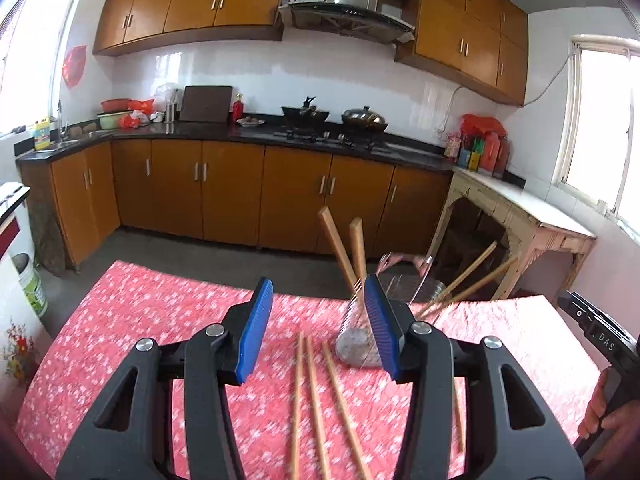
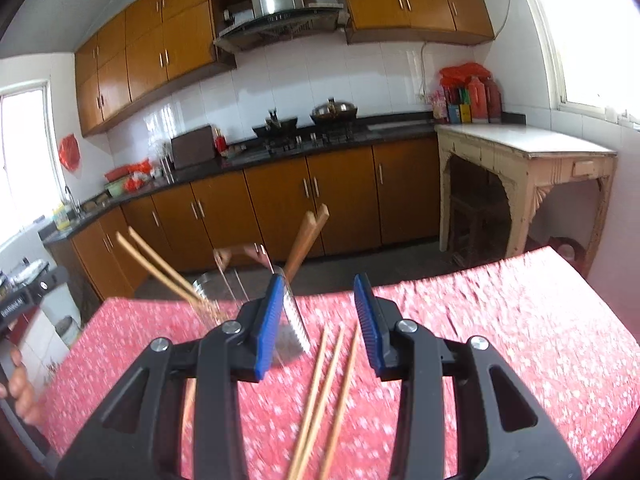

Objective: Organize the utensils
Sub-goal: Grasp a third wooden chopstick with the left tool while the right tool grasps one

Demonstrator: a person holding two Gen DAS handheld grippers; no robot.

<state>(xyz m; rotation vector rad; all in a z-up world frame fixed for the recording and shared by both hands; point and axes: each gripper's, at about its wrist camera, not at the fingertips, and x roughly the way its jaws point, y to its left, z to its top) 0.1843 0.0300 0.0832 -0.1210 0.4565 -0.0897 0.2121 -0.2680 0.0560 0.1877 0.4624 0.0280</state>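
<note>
A clear glass jar (image 1: pixel 360 336) lies tilted on the red floral tablecloth (image 1: pixel 160 320) with wooden chopsticks sticking out of its mouth (image 1: pixel 348 248). Three loose chopsticks (image 1: pixel 316 408) lie on the cloth between my left gripper's fingers. My left gripper (image 1: pixel 320 324) is open and empty, its right blue pad beside the jar. In the right wrist view the jar (image 2: pixel 294 324) sits just right of the left blue pad, with chopsticks (image 2: pixel 308 236) in it and three loose ones (image 2: pixel 324 392) below. My right gripper (image 2: pixel 318 324) is open and empty.
The right gripper's body and a hand (image 1: pixel 600 376) show at the left wrist view's right edge. Beyond the table's far edge are brown kitchen cabinets (image 1: pixel 240 192), a stove with pans (image 1: pixel 332 120) and a pale side table (image 2: pixel 524 160).
</note>
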